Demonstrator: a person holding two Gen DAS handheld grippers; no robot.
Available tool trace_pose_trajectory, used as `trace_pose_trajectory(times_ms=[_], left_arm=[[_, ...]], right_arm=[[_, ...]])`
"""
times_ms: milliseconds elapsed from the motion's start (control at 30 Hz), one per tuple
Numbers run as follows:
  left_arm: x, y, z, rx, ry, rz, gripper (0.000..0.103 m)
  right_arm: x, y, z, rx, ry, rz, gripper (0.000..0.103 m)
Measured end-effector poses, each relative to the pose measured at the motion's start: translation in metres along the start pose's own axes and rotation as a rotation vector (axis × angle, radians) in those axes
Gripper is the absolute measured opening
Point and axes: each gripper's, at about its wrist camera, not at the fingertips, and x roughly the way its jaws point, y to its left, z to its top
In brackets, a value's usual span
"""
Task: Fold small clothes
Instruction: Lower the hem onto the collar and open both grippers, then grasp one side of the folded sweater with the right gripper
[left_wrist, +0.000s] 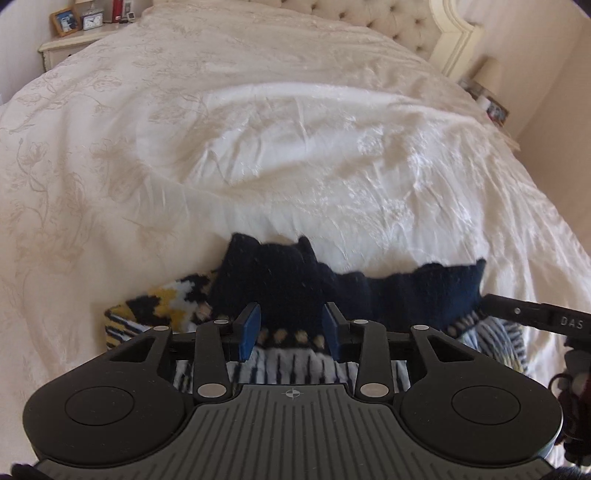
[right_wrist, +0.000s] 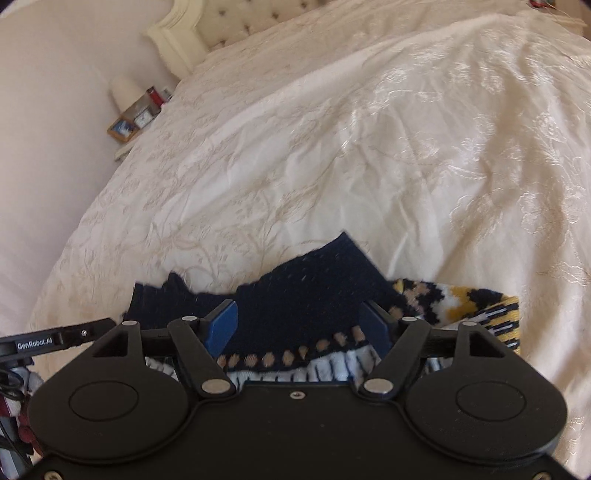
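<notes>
Cream embroidered bedspread covers the whole bed and runs up to a tufted headboard; near its closest edge lies a navy patterned knit garment, its long axis running side to side across both grippers. Left gripper and right gripper sit side by side, each with jaws parted around a raised navy fold; whether the pads pinch the wool I cannot tell; judging by this, neither hand is nearer, so the fold likely goes forward.
</notes>
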Motion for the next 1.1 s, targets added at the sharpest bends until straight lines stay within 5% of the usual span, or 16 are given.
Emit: trace_pose_trajectory(times_ms=[267,467,633,867,1100], left_arm=[[0.022,-0.005,-0.025,0.036,0.093,0.026,0.036],[0.027,0.01,-0.024,0.011,0.113,0.063,0.036],[0.023,0.01,-0.023,0.009,0.116,0.074,0.036],[0.009,-0.008,-0.036,0.067,0.11,0.085,0.037],[0.005,0.005,-0.065,0.089,0.168,0.18,0.039]], right_arm=[[0.036,0.032,-0.011,-0.229,0.122,0.021,0.076],[0.069,-0.004,0.02,-0.141,0.149,-0.057,0.076],[0.054,-0.002,0.027,-0.143,0.112,-0.078,0.078],[0.023,0.038,-0.015,-0.342,0.124,-0.07,0.089],[0.02,0.034,-0.07,-0.511,0.219,-0.197,0.1]])
